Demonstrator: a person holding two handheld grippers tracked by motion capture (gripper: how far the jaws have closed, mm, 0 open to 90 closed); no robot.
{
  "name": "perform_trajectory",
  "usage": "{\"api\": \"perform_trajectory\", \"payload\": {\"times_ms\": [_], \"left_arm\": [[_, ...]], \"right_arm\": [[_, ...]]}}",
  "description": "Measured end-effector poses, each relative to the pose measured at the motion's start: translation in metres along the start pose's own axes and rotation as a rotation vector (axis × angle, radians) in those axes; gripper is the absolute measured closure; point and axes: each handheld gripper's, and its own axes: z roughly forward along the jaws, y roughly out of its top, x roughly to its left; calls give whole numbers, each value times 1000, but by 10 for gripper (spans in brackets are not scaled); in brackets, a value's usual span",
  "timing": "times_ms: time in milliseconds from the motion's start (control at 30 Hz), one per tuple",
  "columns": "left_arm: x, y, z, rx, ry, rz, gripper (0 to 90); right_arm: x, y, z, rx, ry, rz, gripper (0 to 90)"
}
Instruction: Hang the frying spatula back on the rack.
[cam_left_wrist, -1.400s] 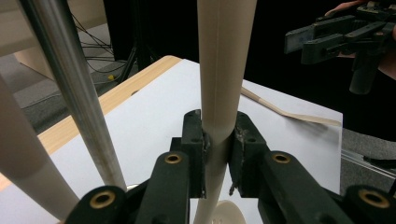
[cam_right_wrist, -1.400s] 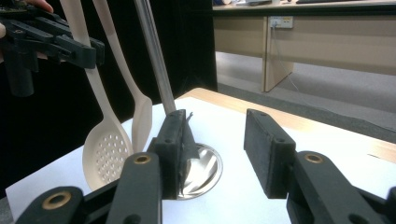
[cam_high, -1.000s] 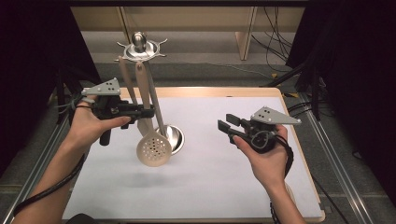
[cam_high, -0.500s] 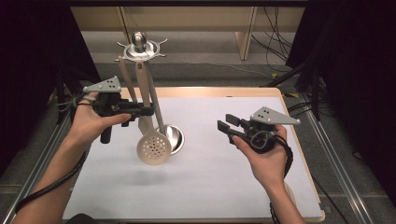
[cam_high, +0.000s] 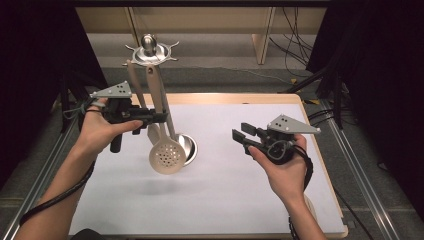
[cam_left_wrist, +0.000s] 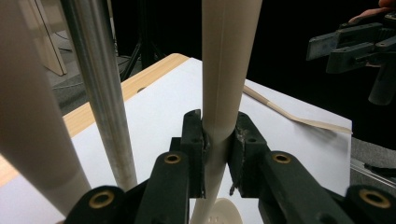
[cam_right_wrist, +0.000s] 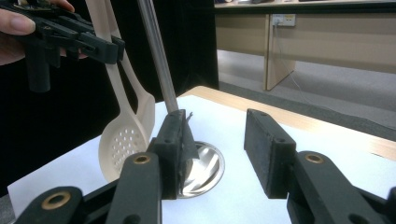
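A cream slotted spoon (cam_high: 165, 156) hangs beside the metal pole (cam_left_wrist: 100, 93) of a utensil stand (cam_high: 149, 50). My left gripper (cam_high: 161, 117) is shut on the spoon's handle (cam_left_wrist: 224, 70), and both pads press its sides in the left gripper view. The handle runs up to the stand's hook ring; whether it rests on a hook I cannot tell. A second cream utensil (cam_high: 135, 87) hangs just behind it. My right gripper (cam_high: 240, 136) is held over the right half of the table, jaws open and empty, pointing at the stand's round base (cam_right_wrist: 203, 168). The spoon (cam_right_wrist: 122, 144) and left gripper (cam_right_wrist: 93, 44) also show there.
A white sheet (cam_high: 225, 200) covers the wooden table (cam_high: 320, 150). The stand's shiny base (cam_high: 189, 147) sits left of the middle. A light wooden bench (cam_high: 260, 40) stands on the floor beyond the table, with cables on the floor at the right.
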Motion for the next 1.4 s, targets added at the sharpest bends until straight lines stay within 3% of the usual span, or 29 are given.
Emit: {"api": "perform_trajectory", "payload": {"times_ms": [467,500,600,667,833,900,1100,1333,1400], "left_arm": [[-2,-5,2,-28,25,-13,759],[-2,-5,2,-33,27,-15,758],[-1,-7,2,-40,28,-33,747],[-1,-9,1,-49,32,-44,741],[-3,-11,-2,-56,55,-36,696],[-4,-13,-3,-61,70,-20,652],[-6,-15,-7,-68,82,-6,607],[-15,-14,-19,-103,105,21,648],[-18,-12,-24,-120,124,3,679]], "right_arm": [[3,-1,0,26,-15,37,592],[1,-1,1,21,-9,13,592],[3,-2,1,25,-15,40,590],[2,-2,2,21,-9,26,590],[0,-3,3,14,-7,2,588],[2,-3,3,22,-1,26,588],[3,-3,4,30,-7,29,587],[3,-4,4,32,-8,34,586],[2,-4,5,33,-5,35,586]]}}
